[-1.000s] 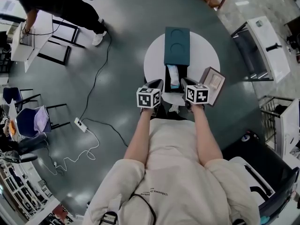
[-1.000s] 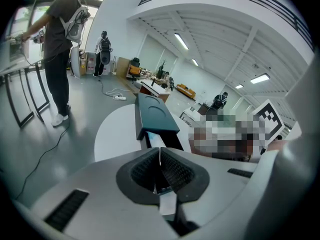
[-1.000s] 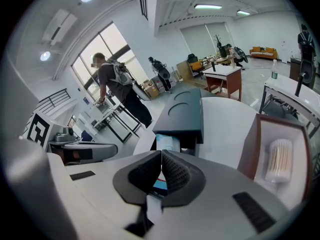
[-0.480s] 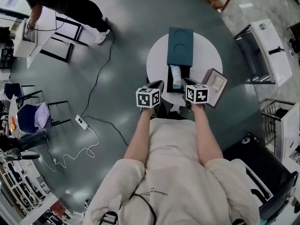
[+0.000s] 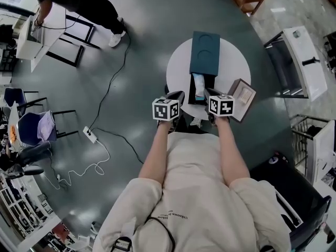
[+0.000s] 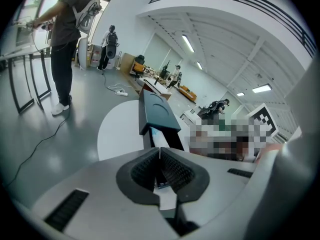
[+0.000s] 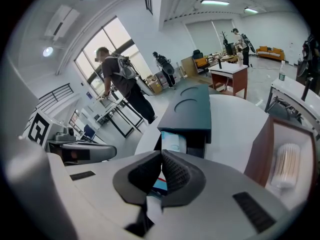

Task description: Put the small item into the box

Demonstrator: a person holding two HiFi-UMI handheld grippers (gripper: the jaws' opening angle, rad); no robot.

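Matt dark-teal cardboard box (image 5: 205, 51) on a smooth white worktop (image 5: 178, 70); glossy grey floor (image 5: 142, 62); left gripper (image 6: 160, 156) of matt grey plastic, its pads (image 6: 175, 171) ribbed black rubber.

No legible txt anywhere. Small print line on person's shirt (image 5: 176, 214) too tiny to read; label on packet (image 5: 198, 85) in box (image 5: 203, 54) blurred.

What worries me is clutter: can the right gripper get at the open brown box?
Probably yes: the brown box sits just right of the right gripper, nothing between them, though its jaws are shut.
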